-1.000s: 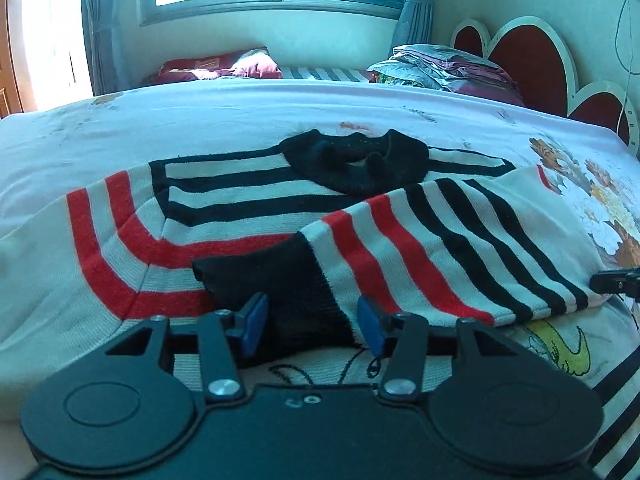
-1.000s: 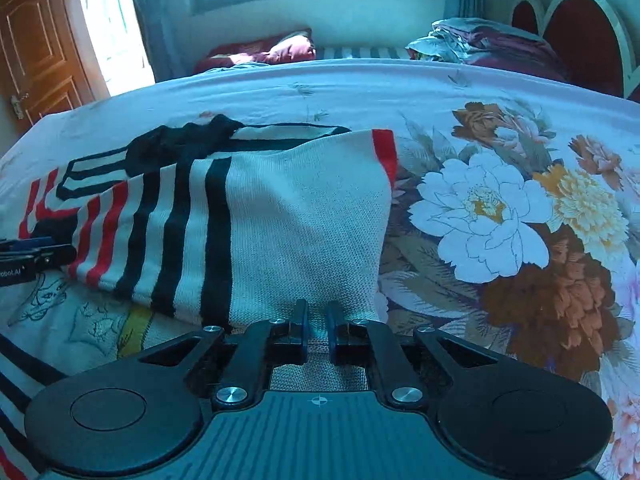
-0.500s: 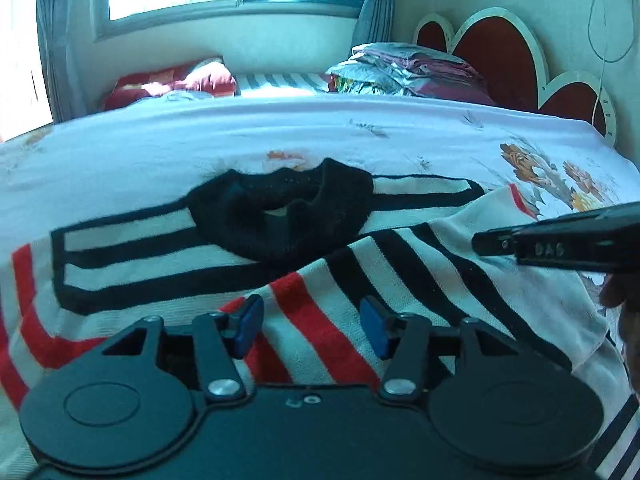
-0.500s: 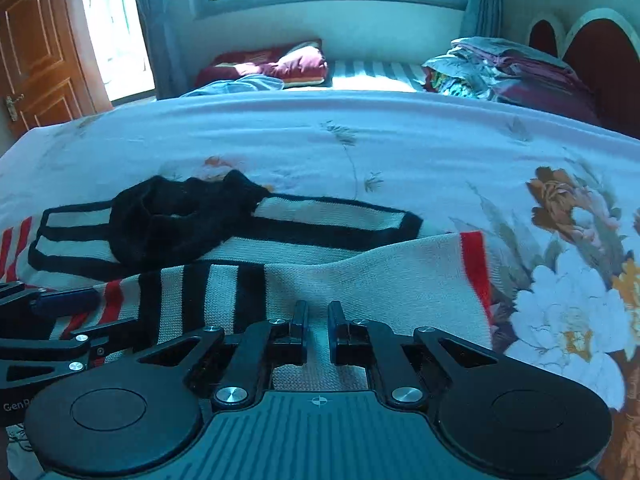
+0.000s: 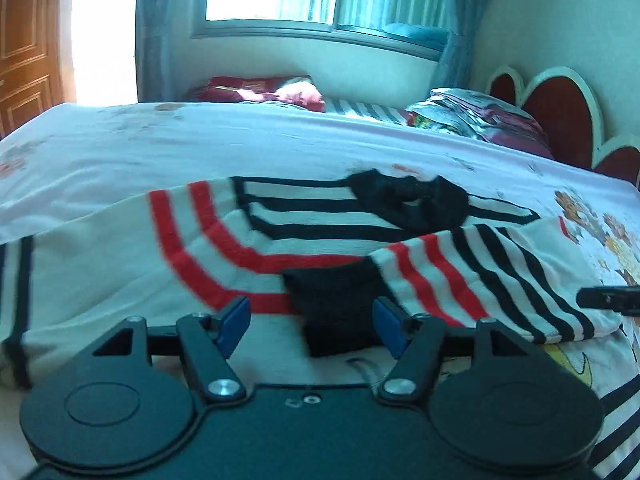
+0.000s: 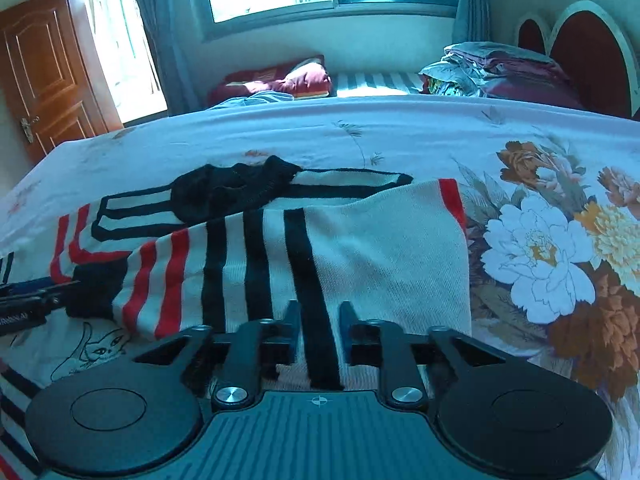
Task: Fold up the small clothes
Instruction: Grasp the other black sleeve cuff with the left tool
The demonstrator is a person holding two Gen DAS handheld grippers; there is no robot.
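Observation:
A white knit sweater (image 5: 320, 216) with black and red stripes lies flat on the bed, its black collar (image 5: 408, 200) toward the far side. One sleeve is folded across the body and ends in a black cuff (image 5: 336, 300). My left gripper (image 5: 312, 322) hovers at that cuff. Its jaws are opening and its blue pads (image 5: 236, 320) stand clear on either side of the cuff. In the right wrist view, my right gripper (image 6: 320, 320) sits over the sweater (image 6: 380, 248) at the sleeve's shoulder end. Its jaws are opening too, with a black stripe of cloth lying loose between the fingers.
A second garment (image 6: 96, 344) with a cartoon print and dark stripes lies under the sweater's near edge. The floral bedsheet (image 6: 536, 248) stretches to the right. Pillows (image 6: 280, 80) and a pile of folded bedding (image 6: 500, 68) sit at the far side by the headboard (image 6: 592, 52).
Both grippers swung forward over the sweater, then drew back toward the near edge. The right jaws, shut on the cloth before, have parted and let it go. The left jaws stand wider.

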